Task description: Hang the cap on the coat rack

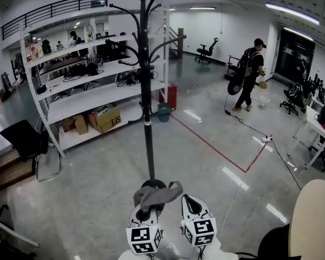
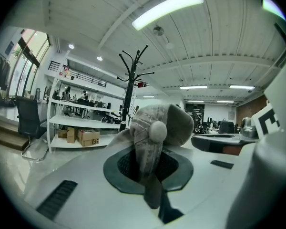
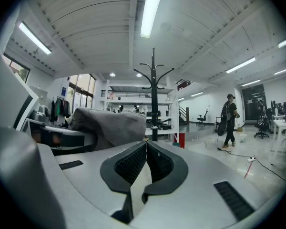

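A black coat rack [image 1: 147, 91] with curved hooks at its top stands on the shiny floor straight ahead; its round base is just beyond my grippers. My left gripper [image 1: 148, 203] is shut on a grey cap [image 1: 157, 194], which droops over the jaw tips. In the left gripper view the cap [image 2: 157, 128], with its top button showing, is pinched between the jaws, and the coat rack [image 2: 130, 85] rises behind it. My right gripper [image 1: 190, 200] sits beside it, shut and empty. In the right gripper view the jaw tips [image 3: 147, 143] meet, with the cap [image 3: 109, 125] to the left and the coat rack [image 3: 154, 94] ahead.
White shelving [image 1: 81, 85] with boxes stands left of the rack, with a black chair [image 1: 27, 142] nearer. A red bin [image 1: 171, 96] and a blue bucket [image 1: 163, 111] sit behind the rack. A person [image 1: 248, 75] stands far right. A cable [image 1: 260, 134] crosses the floor; a round tabletop [image 1: 314, 221] is at bottom right.
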`<state>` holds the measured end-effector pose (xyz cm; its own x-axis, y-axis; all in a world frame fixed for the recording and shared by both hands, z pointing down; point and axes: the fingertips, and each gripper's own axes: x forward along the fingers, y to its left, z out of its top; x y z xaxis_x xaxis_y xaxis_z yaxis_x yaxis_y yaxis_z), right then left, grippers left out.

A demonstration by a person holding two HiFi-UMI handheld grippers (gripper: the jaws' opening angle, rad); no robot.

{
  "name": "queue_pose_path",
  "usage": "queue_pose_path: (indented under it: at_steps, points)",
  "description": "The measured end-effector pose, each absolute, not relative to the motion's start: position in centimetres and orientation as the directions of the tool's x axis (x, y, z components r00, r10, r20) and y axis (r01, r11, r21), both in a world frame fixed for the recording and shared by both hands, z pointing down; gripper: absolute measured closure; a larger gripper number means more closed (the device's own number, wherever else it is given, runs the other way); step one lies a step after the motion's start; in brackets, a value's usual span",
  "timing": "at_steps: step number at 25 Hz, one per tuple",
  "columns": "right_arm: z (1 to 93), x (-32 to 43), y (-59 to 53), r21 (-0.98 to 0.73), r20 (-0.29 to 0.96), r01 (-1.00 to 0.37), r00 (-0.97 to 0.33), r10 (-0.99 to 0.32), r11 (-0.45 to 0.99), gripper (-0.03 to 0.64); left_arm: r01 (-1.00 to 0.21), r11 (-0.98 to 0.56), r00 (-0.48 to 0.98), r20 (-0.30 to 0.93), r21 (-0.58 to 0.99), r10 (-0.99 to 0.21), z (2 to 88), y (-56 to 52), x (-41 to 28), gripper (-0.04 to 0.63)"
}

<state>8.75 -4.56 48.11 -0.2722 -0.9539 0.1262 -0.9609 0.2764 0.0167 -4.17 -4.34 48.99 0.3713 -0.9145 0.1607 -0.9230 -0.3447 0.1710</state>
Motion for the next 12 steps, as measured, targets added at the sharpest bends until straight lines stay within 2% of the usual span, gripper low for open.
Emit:
queue_pose_path:
  at_steps: [12]
  points:
    - [49.7,9.6,-7.1,-0.005,0.147,-0.961,-0.275,-0.950,0.277,0.606,-0.931,-0.334,0.357,0.174,0.148,-0.918,49.7,-7.1,-3.8,0.578]
